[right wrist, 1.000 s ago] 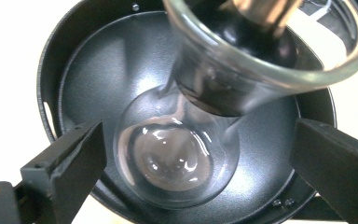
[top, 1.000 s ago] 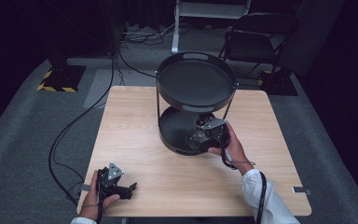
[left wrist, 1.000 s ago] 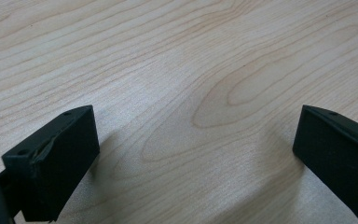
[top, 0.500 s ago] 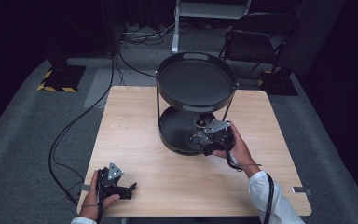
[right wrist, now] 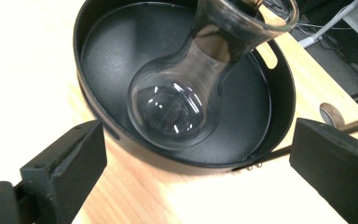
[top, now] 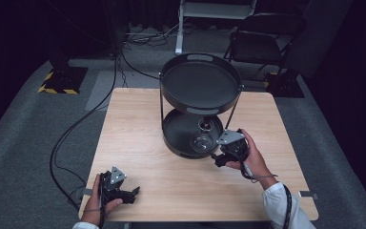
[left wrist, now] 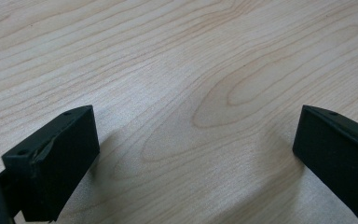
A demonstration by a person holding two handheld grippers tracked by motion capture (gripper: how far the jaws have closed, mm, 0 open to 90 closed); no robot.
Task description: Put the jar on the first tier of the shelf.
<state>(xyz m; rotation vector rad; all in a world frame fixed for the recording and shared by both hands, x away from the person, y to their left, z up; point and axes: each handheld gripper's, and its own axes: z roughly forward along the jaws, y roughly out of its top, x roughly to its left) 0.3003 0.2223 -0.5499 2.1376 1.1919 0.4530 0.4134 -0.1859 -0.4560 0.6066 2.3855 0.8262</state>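
A clear glass flask [top: 202, 139] with a round bulb and flared mouth stands on the lower tray [top: 178, 131] of a black two-tier stand at the table's middle. My right gripper [top: 218, 158] hovers just off that tray's near right rim, open. In the right gripper view its jaws stand wide apart, the right gripper [right wrist: 198, 161] facing the flask [right wrist: 175, 107] inside the lower tray [right wrist: 112, 51] without touching it. My left gripper [top: 132, 193] rests low near the front left edge, open. In the left gripper view the left gripper [left wrist: 191, 144] frames bare wood between its jaws.
The upper tray [top: 200, 83] of the stand overhangs the lower one on thin posts [top: 161, 107]. The light wooden table [top: 133, 138] has bare room left and in front of the stand. A chair [top: 262, 40] and cables [top: 76, 129] lie beyond the table.
My right gripper has drawn back from over the lower tray toward the near right, and the flask now shows uncovered on the tray. The left gripper has stayed put.
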